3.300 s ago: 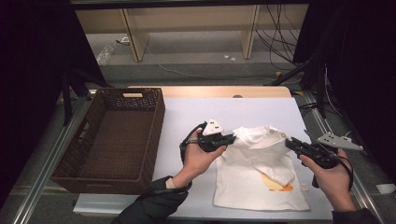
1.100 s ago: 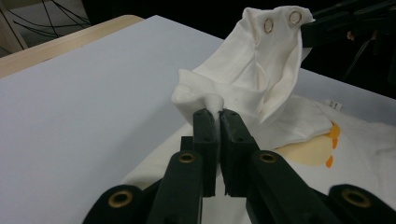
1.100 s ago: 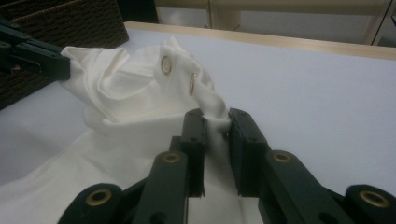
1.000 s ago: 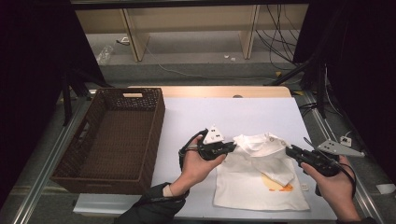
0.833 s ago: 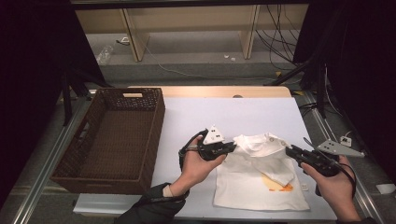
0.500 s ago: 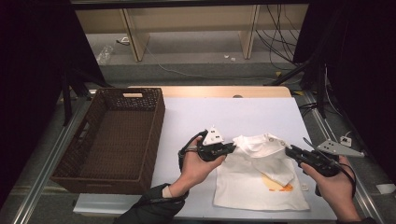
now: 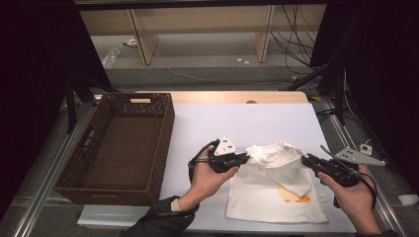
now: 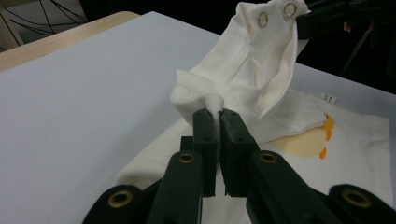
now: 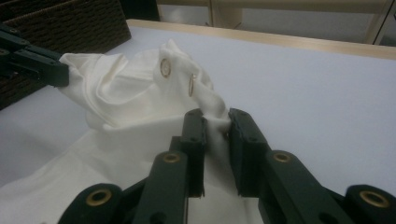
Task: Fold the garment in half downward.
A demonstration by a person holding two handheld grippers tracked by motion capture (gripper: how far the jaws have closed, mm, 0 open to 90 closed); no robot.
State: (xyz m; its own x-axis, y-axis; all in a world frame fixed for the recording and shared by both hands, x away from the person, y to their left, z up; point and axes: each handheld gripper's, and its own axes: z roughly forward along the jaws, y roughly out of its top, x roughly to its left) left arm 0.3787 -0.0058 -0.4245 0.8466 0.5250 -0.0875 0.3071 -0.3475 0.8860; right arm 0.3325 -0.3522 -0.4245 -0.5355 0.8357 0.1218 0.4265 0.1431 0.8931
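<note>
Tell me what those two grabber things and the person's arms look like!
Each hand works a black gripper. The left gripper carries a grey three-cornered plate on top, and a black cable loops from it round the hand. The right gripper has a similar grey plate beside it. Up close, the jaws are flat black bars with brass-coloured rivets. The left forearm wears a dark sleeve.

Soft matt cloth garment [image 7: 276,190]; rough woven wicker basket [image 7: 118,143]; smooth table [image 7: 237,123]
</note>
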